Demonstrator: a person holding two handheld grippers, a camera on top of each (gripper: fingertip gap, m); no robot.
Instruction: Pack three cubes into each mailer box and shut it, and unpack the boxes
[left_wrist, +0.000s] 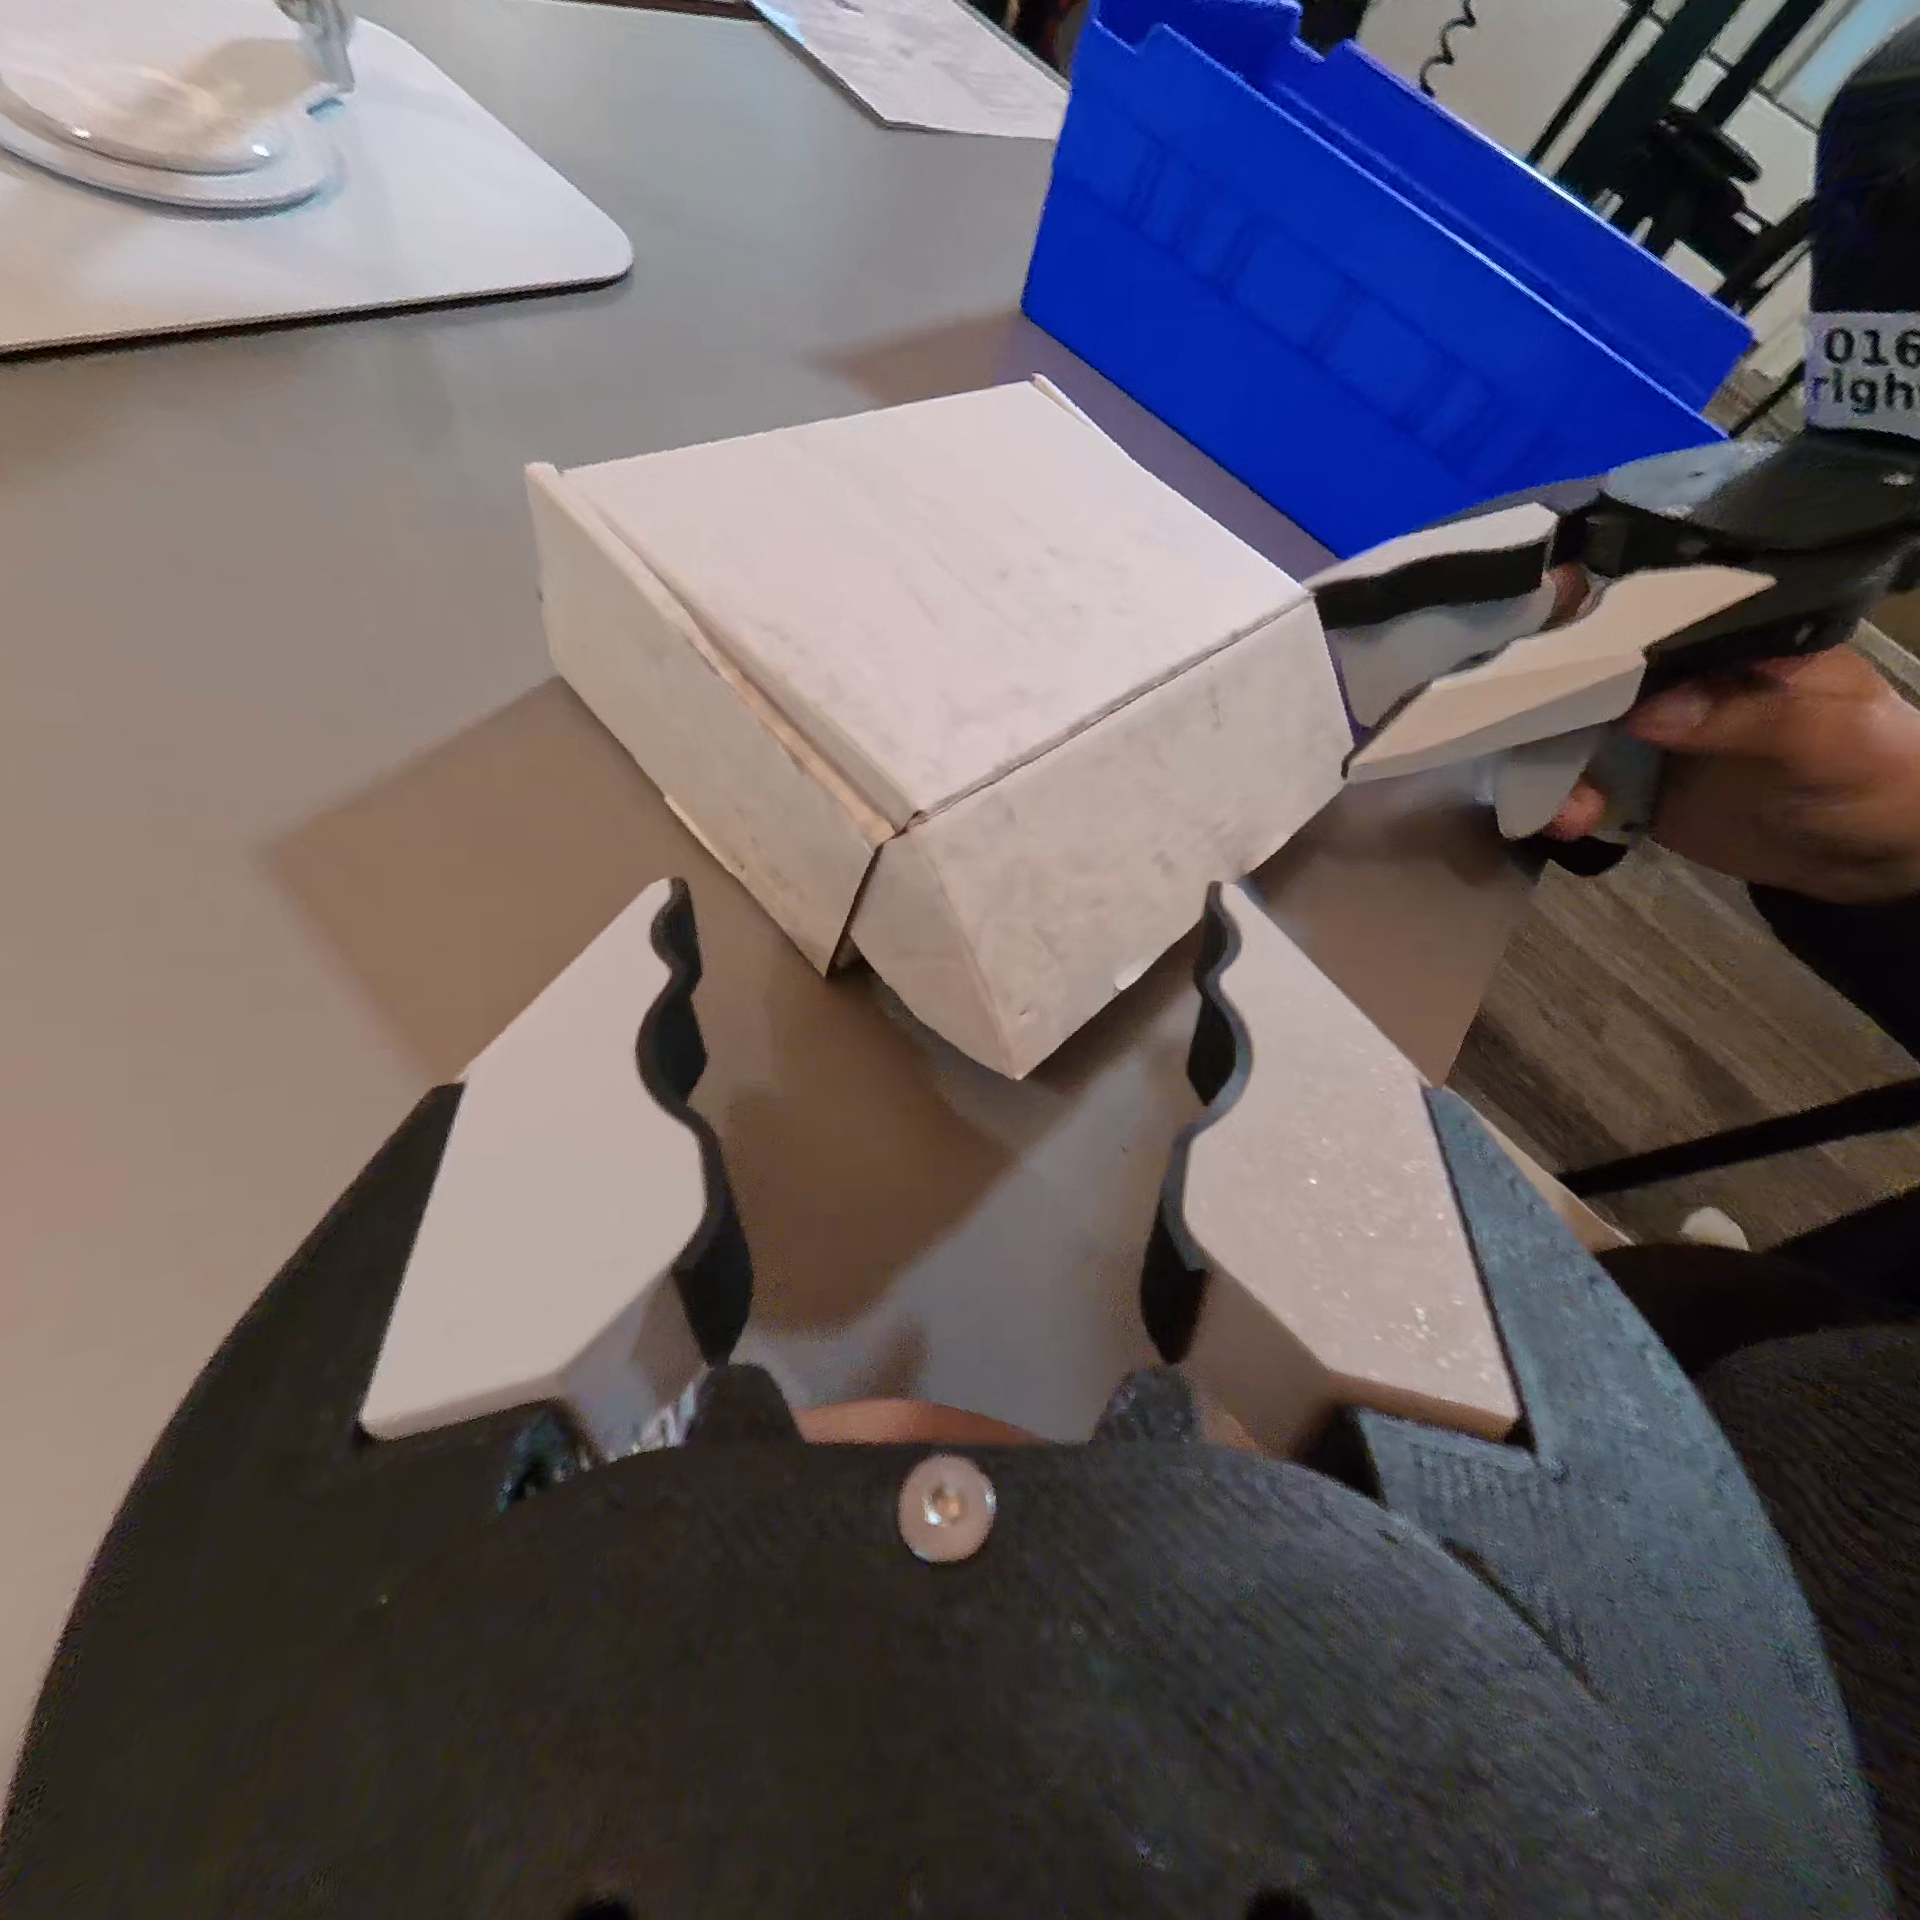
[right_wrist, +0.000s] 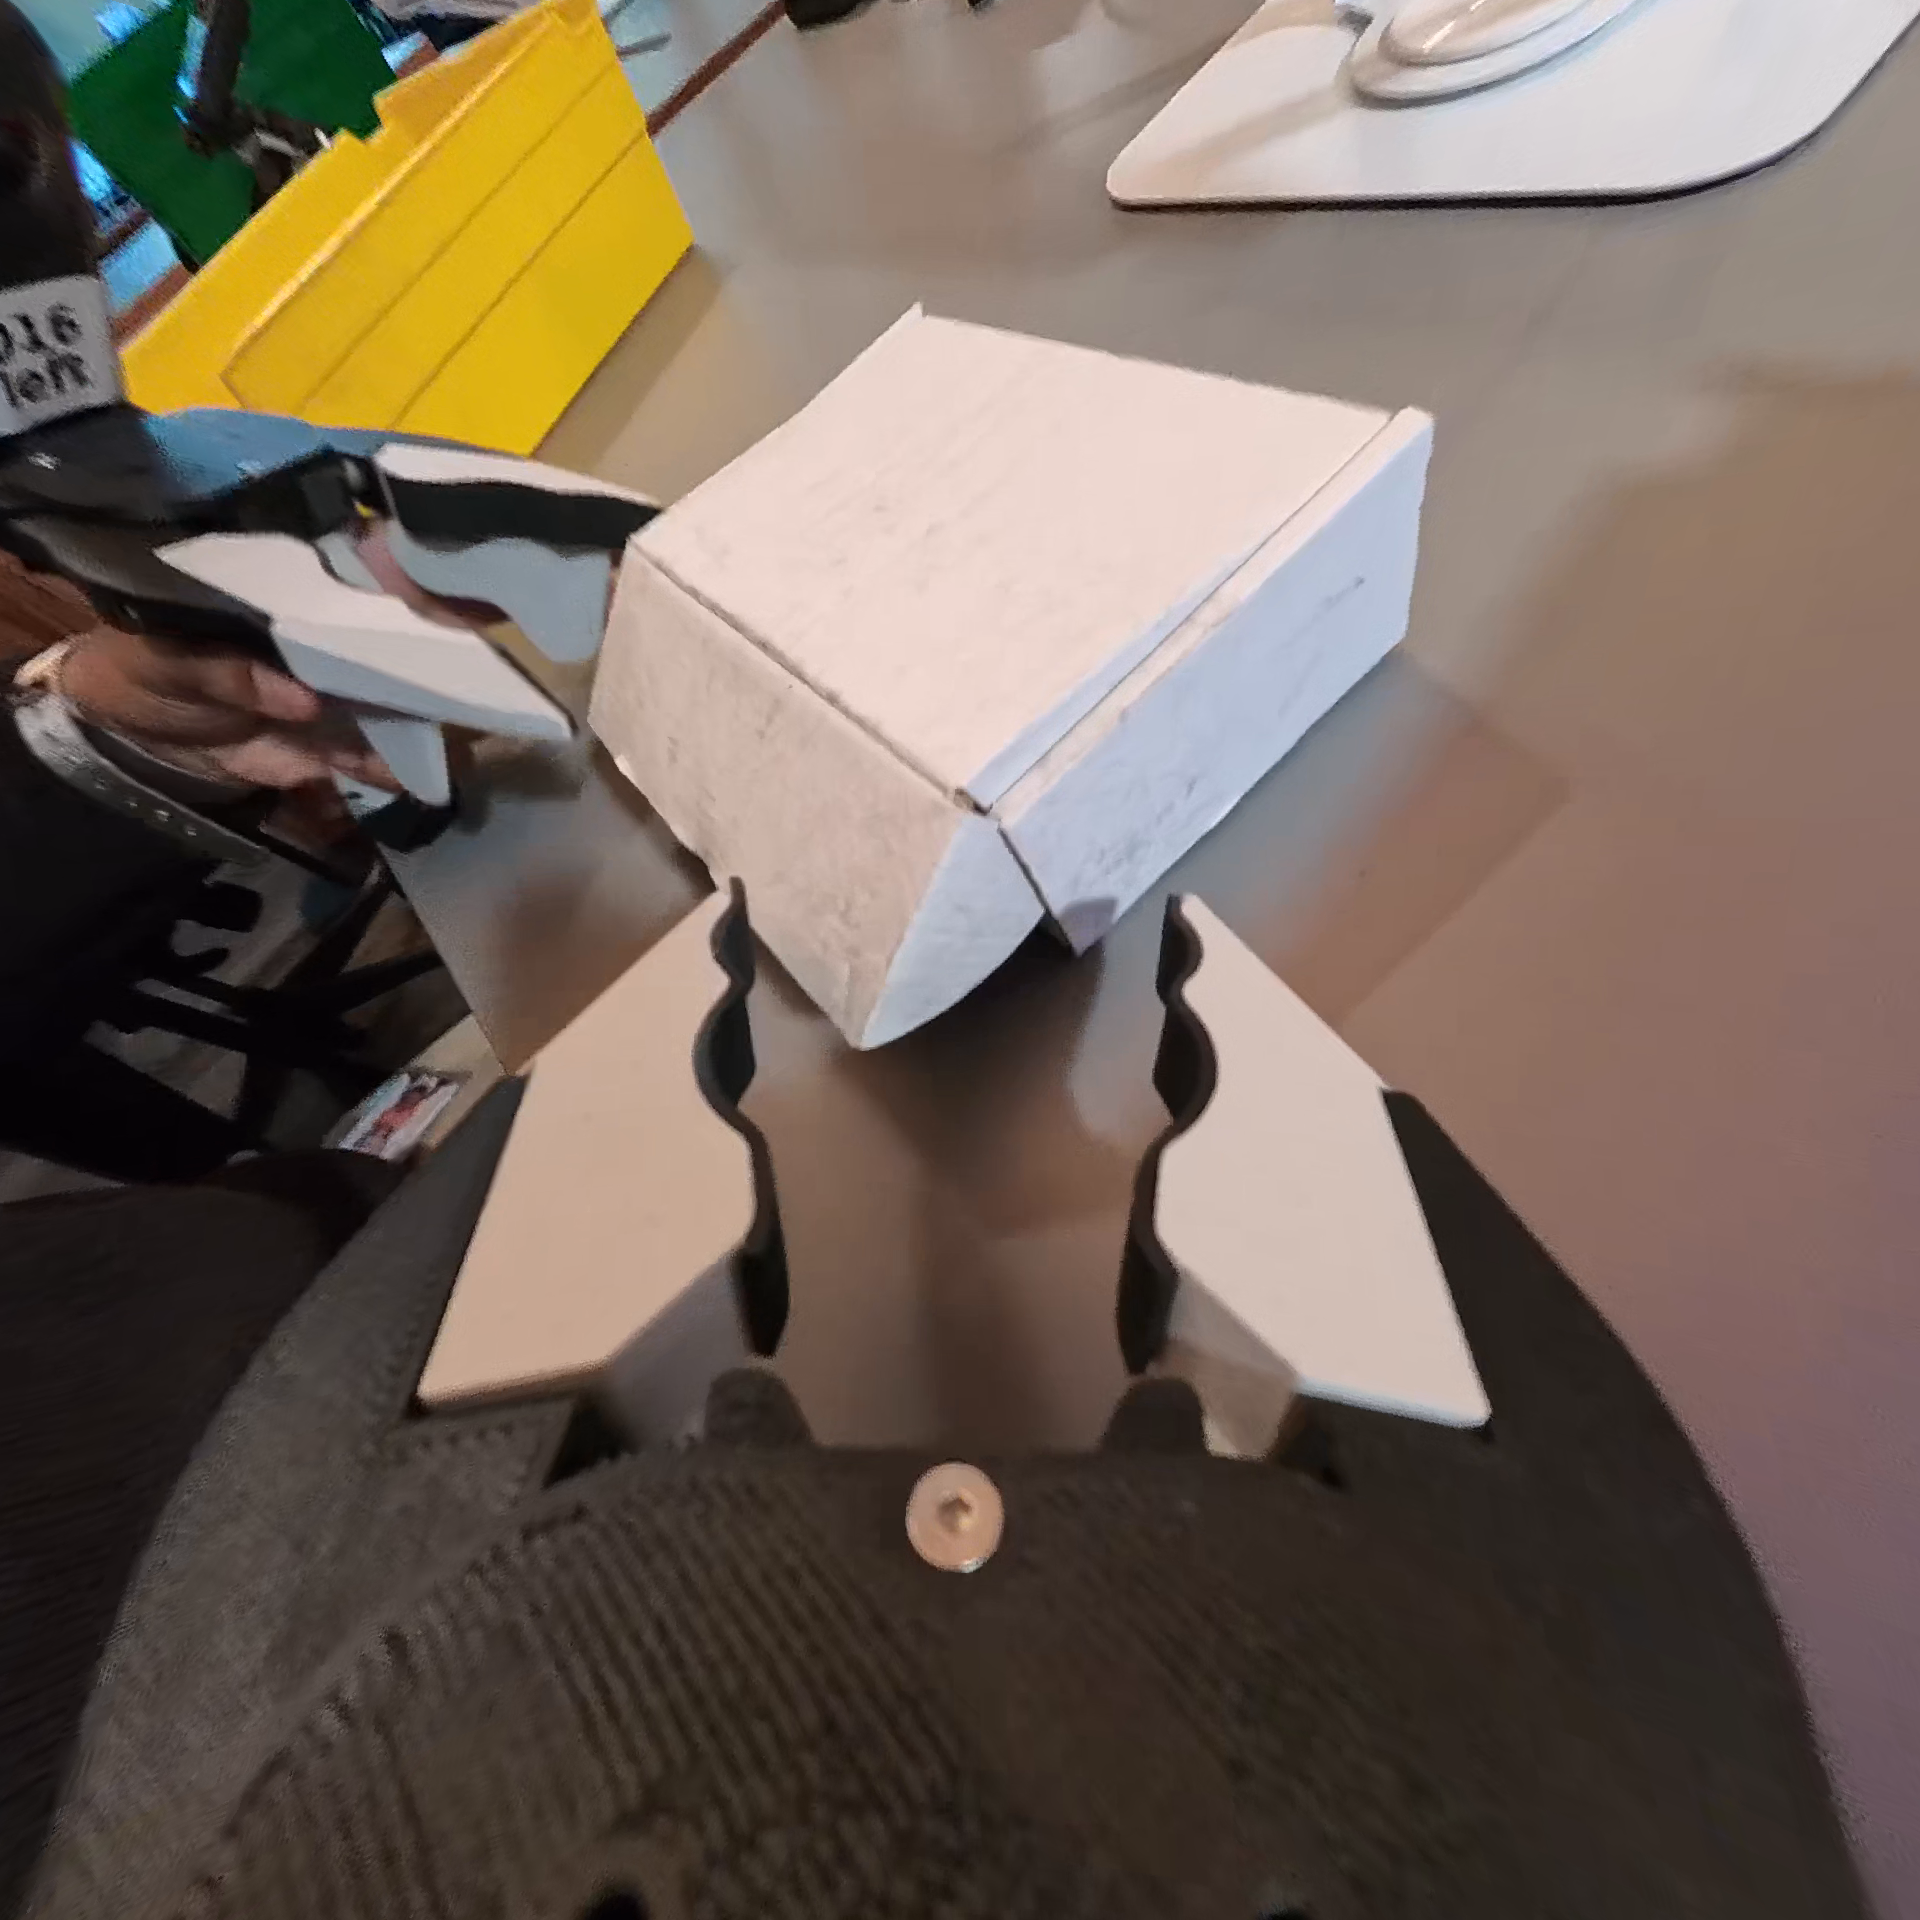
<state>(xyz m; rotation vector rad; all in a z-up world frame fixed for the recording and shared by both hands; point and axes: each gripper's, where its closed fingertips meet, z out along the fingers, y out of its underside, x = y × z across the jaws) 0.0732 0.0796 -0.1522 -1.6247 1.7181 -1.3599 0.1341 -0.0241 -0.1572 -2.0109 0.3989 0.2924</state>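
Both grippers—left (left_wrist: 951, 925) and right (right_wrist: 956, 935)—gape wide, empty, flanking the shut mailer box (left_wrist: 914, 665).

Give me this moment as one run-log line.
mailer box: shut, on table | left gripper: open, empty, near box corner | right gripper: open, empty, opposite side | cubes: none visible

The scuffed white matt cardboard mailer box (left_wrist: 914, 665) sits on a smooth, faintly glossy grey-brown tabletop (left_wrist: 260, 644); the blue plastic bin (left_wrist: 1351, 281) looks smooth.
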